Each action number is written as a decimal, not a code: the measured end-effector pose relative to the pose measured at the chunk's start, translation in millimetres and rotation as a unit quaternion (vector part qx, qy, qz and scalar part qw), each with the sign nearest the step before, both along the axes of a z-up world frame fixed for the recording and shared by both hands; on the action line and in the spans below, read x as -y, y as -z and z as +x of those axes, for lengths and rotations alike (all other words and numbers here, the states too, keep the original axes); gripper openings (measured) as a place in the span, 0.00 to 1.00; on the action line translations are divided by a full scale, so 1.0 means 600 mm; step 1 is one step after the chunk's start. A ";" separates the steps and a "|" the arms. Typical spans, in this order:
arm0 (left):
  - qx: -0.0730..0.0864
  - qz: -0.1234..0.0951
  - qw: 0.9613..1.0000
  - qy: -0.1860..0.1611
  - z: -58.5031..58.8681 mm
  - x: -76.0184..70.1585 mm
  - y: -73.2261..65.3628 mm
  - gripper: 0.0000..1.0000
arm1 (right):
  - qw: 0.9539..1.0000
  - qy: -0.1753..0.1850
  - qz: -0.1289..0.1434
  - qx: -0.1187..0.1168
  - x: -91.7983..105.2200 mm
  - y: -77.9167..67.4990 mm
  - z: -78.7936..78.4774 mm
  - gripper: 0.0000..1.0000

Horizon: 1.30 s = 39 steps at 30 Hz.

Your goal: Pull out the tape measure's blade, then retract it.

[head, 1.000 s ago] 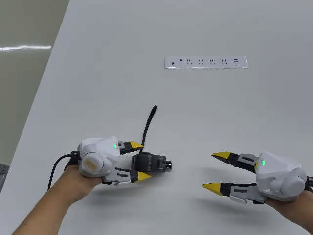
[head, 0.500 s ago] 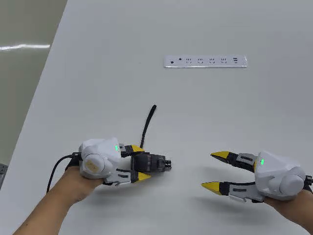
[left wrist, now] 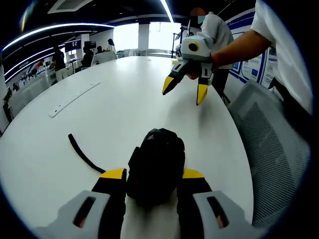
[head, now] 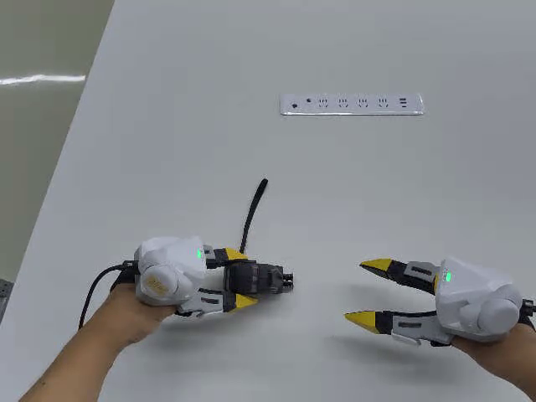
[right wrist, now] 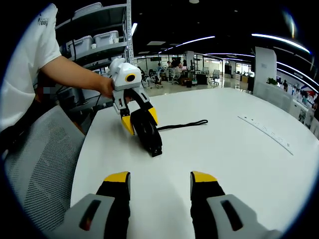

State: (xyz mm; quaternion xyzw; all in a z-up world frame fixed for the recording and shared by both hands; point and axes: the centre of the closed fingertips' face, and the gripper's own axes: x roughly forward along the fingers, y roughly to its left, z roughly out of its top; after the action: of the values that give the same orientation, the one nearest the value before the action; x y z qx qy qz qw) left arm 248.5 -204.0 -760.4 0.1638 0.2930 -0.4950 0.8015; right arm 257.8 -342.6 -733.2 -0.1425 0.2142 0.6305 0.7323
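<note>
A black tape measure [head: 260, 277] lies on the white table, its black wrist strap [head: 253, 212] trailing away from it. My left gripper [head: 237, 278] is shut on the tape measure's body [left wrist: 155, 164], with yellow fingertips [left wrist: 114, 174] on both sides. The blade end of the tape measure [right wrist: 148, 132] points toward my right gripper [head: 369, 291]. That gripper [right wrist: 155, 177] stands open a short way to the right of the case, holding nothing. No blade is seen drawn out.
A white power strip [head: 352, 105] lies flat on the table [head: 377, 193] at the back. The table's left edge [head: 75, 134] drops to the floor. A mesh chair [left wrist: 279, 149] stands beside the table.
</note>
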 end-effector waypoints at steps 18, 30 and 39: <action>-0.014 0.000 1.000 0.007 0.008 0.001 0.000 0.36 | 0.999 -0.044 0.025 0.004 -0.039 0.000 0.005 0.46; -0.026 -0.002 1.000 0.008 0.008 0.002 0.000 0.36 | 0.998 -0.060 0.031 -0.002 -0.063 0.010 0.013 0.45; -0.030 -0.004 1.000 0.007 0.010 0.004 -0.002 0.36 | 0.997 -0.076 0.033 -0.001 -0.084 0.020 0.016 0.43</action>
State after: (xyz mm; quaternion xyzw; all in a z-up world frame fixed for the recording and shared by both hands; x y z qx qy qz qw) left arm 254.4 -206.3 -759.4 0.1477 0.3143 -0.5063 0.7893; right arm 267.6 -292.4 -745.4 -0.1332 0.1825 0.6911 0.6866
